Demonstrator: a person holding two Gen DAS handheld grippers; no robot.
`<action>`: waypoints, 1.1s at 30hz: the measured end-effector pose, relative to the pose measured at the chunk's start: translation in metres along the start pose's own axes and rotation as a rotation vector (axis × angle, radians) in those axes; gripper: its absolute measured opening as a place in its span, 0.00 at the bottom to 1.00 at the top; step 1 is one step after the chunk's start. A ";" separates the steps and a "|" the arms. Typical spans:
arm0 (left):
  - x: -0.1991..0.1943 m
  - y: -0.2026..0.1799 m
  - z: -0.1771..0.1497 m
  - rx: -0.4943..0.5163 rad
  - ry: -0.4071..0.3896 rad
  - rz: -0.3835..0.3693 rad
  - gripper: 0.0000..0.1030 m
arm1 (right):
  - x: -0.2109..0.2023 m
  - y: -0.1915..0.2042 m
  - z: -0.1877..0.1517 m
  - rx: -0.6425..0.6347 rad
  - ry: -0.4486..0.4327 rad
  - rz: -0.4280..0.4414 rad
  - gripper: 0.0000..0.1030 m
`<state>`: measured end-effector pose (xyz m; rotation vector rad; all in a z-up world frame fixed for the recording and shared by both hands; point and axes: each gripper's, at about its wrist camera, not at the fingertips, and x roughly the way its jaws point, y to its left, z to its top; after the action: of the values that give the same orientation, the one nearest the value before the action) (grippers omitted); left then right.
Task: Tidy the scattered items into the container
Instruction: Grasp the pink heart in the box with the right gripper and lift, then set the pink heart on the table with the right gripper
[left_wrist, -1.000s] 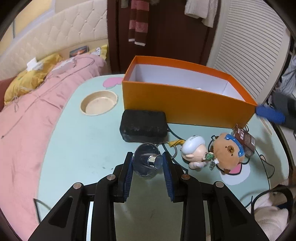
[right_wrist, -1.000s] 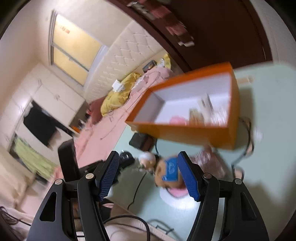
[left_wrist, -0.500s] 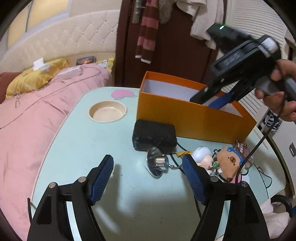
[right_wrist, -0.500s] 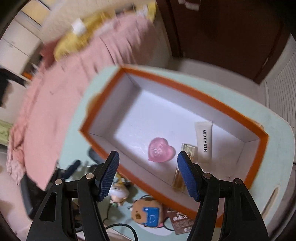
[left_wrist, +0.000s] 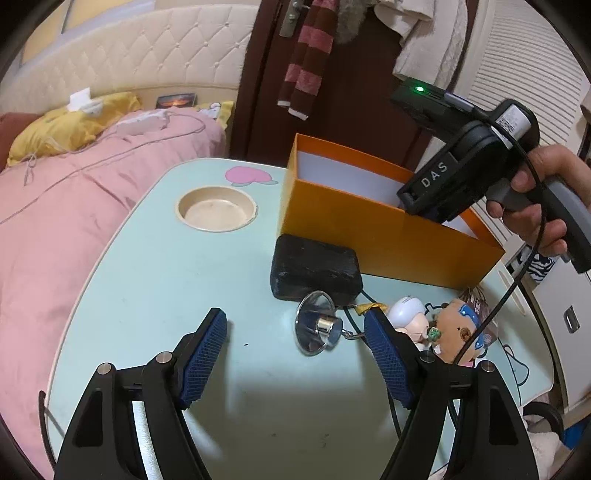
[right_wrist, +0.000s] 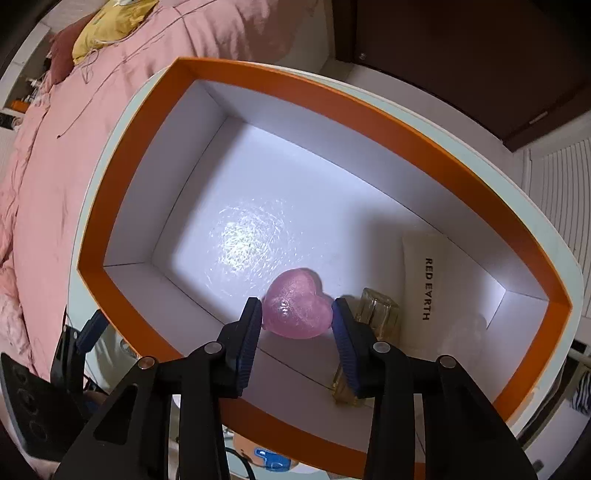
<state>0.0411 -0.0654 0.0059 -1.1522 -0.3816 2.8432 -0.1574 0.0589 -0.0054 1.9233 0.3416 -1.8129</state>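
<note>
Left gripper (left_wrist: 295, 328): released, jaws wide apart, low over the surface (left_wrist: 177, 302); nothing pressed between the pads.
Funnel (left_wrist: 316, 323): a shiny metal funnel-shaped piece on a small chain, lying on the surface between the left jaws, nearer the right-hand pad, touching neither.
Pouch (left_wrist: 316, 267): black, flat on the surface, against the box's near wall, just behind the funnel.
Toys: a white figure (left_wrist: 406, 310) and a brown bear (left_wrist: 456, 330) lie side by side at the right, near the box's corner, with cables running under them.
Box (right_wrist: 122, 184): orange outside, white inside, open-topped, standing on the surface.
Right gripper (right_wrist: 297, 314): pointing down into the box; its jaws have just been closing, with the heart between them; I cannot tell whether the pads press on it.
Heart (right_wrist: 297, 308): pink, translucent, on the box floor.
Also in the box: a glass bottle (right_wrist: 376, 314) and a white tube (right_wrist: 424, 284) beside the heart.
Hand (left_wrist: 539, 199): holds the right gripper's handle above the box.
</note>
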 end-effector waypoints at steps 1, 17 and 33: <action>0.000 0.000 0.000 -0.002 -0.002 0.000 0.74 | -0.001 -0.002 -0.002 0.005 -0.008 0.009 0.40; -0.015 0.017 0.005 -0.115 -0.117 0.016 0.82 | -0.097 -0.013 -0.119 -0.036 -0.407 0.181 0.39; -0.025 0.007 0.014 -0.101 -0.163 0.045 0.82 | -0.018 -0.041 -0.181 0.132 -0.560 0.159 0.40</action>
<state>0.0493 -0.0789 0.0307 -0.9578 -0.5194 2.9986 -0.0220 0.1860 0.0084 1.3849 -0.1186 -2.2009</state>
